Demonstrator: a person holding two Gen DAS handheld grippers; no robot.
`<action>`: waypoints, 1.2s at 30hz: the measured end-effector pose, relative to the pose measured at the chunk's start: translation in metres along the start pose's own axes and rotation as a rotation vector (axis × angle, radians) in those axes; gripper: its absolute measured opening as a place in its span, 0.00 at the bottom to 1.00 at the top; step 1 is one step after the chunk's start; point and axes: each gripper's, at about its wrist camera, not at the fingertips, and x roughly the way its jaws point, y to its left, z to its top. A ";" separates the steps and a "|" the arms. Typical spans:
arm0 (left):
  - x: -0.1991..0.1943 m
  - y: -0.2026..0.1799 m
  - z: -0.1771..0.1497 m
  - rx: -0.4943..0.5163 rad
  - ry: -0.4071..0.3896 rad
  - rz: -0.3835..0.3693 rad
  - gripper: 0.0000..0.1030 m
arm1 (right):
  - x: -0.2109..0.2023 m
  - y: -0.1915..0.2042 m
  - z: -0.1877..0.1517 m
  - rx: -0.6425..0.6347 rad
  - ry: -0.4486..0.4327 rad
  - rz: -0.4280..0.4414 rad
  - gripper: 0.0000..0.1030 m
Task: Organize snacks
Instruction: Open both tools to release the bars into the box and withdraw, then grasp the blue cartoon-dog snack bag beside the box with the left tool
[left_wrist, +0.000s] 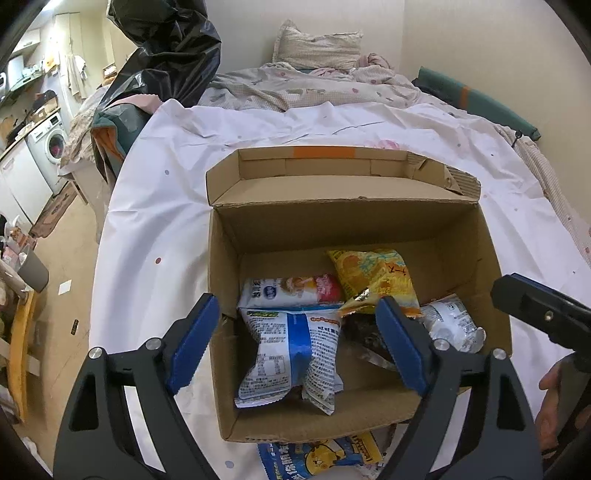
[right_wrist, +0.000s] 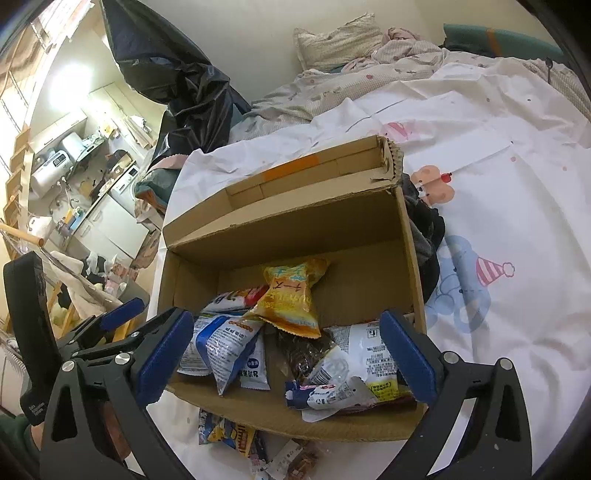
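Cardboard box (left_wrist: 369, 229) sits open in the middle of both views, on the white printed sheet (left_wrist: 166, 206) over the bed, flap folded back toward the top of the frame. Both my grippers are hovering over its near edge w/ jaws spread wide and nothing between the pads. My left gripper (left_wrist: 295, 343) has its blue pads either side of the blue-and-white packet (left_wrist: 295, 354) lying in the box's lower left, but not touching it afaict. My right gripper (right_wrist: 288, 354) is stretched wide over the right half of the box, above the white packet w/ a green label (right_wrist: 354, 369), also clear of it. Rest of the snacks inside: yellow-orange bag (left_wrist: 373, 280) up toward the back, a white-and-pink packet (left_wrist: 291, 291) left of it, and a dark see-through bag (right_wrist: 299, 350) in the middle btw the others. Outside the box, at the bottom edge of the frame, a blue-and-yellow cartoon packet (left_wrist: 321, 456) lies on the sheet just beside the box's front wall, plus a couple more wrappers (right_wrist: 291, 461) near it in the right wrist view. Black plastic bag (left_wrist: 173, 48) heaped upper left, pillow (left_wrist: 317, 48) at top.
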 end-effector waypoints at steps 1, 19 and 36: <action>0.000 0.000 0.000 0.000 -0.002 0.004 0.82 | -0.001 0.000 0.000 -0.002 0.000 0.000 1.00; -0.042 0.020 -0.014 -0.061 -0.045 0.071 0.82 | -0.034 0.014 -0.009 -0.011 -0.059 -0.005 1.00; -0.063 0.043 -0.064 -0.133 0.035 0.089 0.82 | -0.059 0.021 -0.058 -0.008 -0.026 -0.035 1.00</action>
